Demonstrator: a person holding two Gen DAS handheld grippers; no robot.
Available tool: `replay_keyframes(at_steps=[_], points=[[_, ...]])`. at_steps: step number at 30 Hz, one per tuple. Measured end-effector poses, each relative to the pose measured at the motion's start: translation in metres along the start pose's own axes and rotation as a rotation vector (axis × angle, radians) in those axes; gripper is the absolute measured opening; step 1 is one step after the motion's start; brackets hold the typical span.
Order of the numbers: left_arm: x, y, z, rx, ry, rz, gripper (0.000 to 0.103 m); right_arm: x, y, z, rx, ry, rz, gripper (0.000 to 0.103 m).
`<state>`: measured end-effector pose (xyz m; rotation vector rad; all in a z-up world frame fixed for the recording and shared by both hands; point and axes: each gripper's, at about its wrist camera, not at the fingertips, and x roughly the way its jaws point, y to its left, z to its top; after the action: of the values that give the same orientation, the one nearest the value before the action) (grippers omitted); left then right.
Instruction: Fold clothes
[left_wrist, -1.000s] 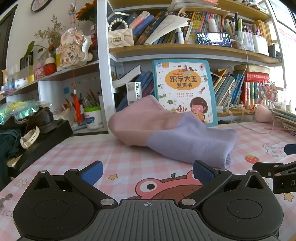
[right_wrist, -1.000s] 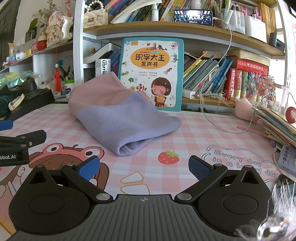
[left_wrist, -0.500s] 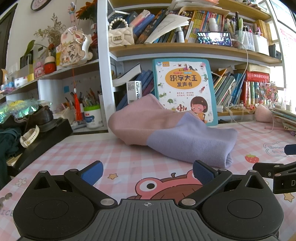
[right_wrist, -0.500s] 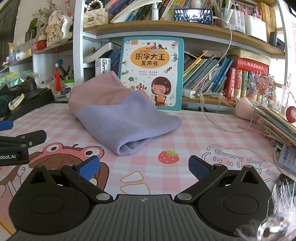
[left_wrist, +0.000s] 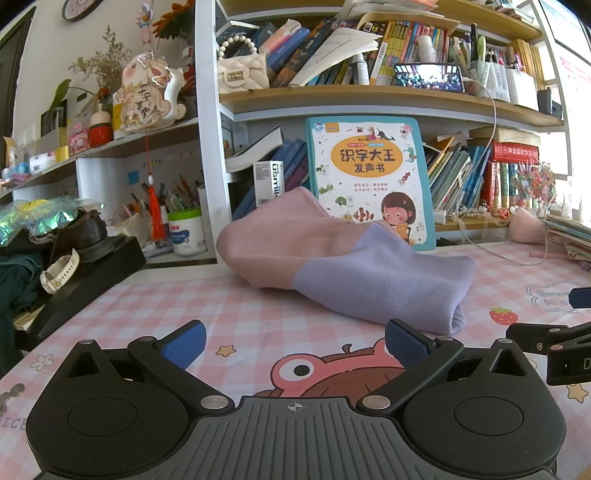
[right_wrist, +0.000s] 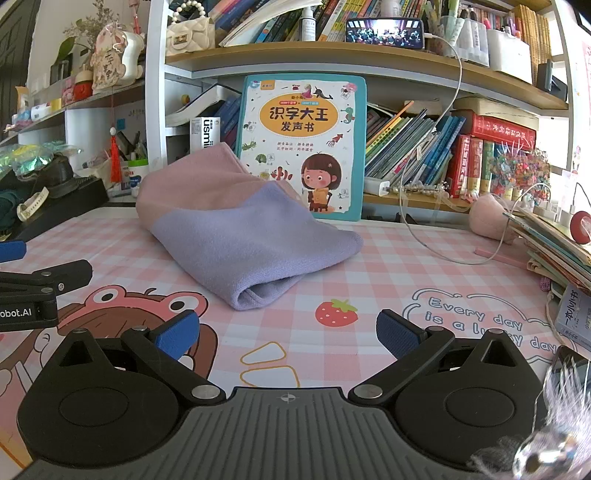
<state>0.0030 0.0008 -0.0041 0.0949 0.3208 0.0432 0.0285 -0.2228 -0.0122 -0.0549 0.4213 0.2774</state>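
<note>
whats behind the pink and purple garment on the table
A children's book with a cartoon girl stands upright behind the pink and purple garment, before shelved books. The garment hides the book's lower left corner, so whether they touch is unclear.

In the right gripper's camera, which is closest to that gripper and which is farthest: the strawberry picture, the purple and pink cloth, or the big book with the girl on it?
Nearest to the right gripper first:
1. The strawberry picture, printed on the mat just ahead, slightly right.
2. The purple and pink cloth, lying mid-table, ahead and left.
3. The big book, standing upright against the shelves behind the cloth.
</note>
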Motion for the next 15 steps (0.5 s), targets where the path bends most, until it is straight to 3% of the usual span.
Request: replay_keyframes(at_steps=[15], points=[[0.0001,0.0000,0.0003,-0.003,0.004,0.004,0.103,-0.0002,-0.0005,0.0005,0.001,0.000,0.000,0.103]])
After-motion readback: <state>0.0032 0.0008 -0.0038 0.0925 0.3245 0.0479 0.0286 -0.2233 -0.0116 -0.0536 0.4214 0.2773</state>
